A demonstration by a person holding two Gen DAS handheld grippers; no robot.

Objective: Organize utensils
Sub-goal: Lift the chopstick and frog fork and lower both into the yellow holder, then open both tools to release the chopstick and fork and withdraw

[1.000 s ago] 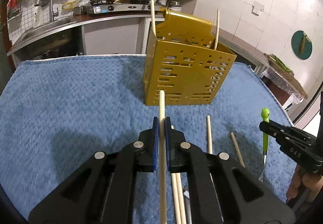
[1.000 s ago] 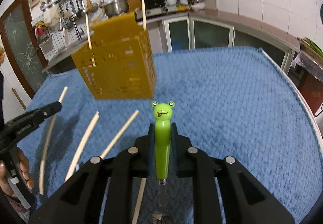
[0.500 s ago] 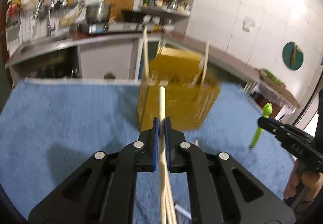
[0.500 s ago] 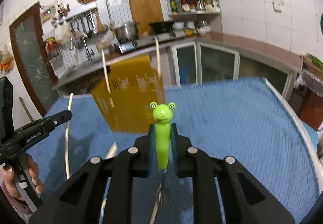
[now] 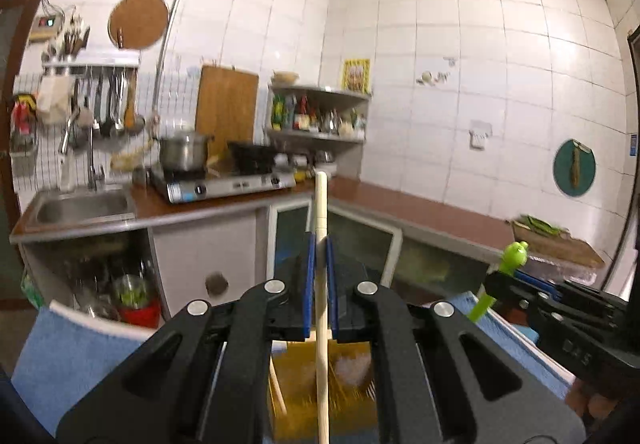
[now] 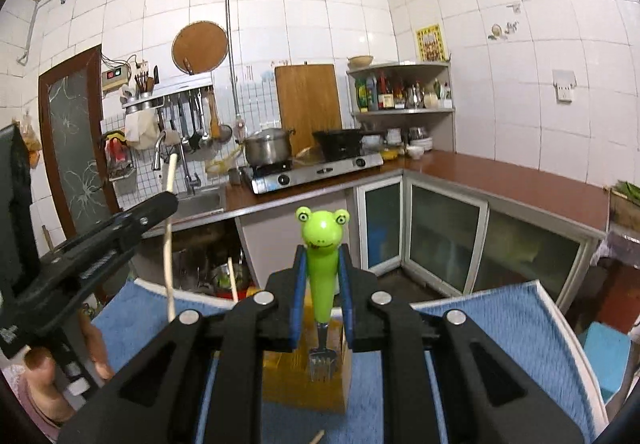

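Observation:
My left gripper [image 5: 319, 244] is shut on a pale wooden chopstick [image 5: 322, 204] that stands nearly upright between its blue pads. Below it, blurred, is the yellow perforated utensil holder [image 5: 304, 396]. My right gripper [image 6: 322, 256] is shut on the green frog-handled fork [image 6: 322, 240], tines hanging down over the yellow holder [image 6: 296, 380]. One chopstick [image 6: 232, 280] sticks up from the holder. In the right wrist view, the left gripper [image 6: 168, 200] holds its chopstick [image 6: 170, 244] at the left. In the left wrist view, the right gripper [image 5: 490, 282] holds the fork [image 5: 514, 256] at the right.
The holder stands on a blue towel [image 6: 512, 324] covering the table. A loose chopstick tip [image 6: 319, 435] lies on the towel in front. Beyond the table are a counter with a stove [image 6: 316, 172], a sink [image 5: 80, 204] and glass-door cabinets [image 6: 444, 240]. A person's hand [image 6: 40, 364] grips the left tool.
Both grippers have risen high above the table with the chopstick and the fork, tilting up toward level. The holder has dropped from mid-view to the bottom, under the fingers.

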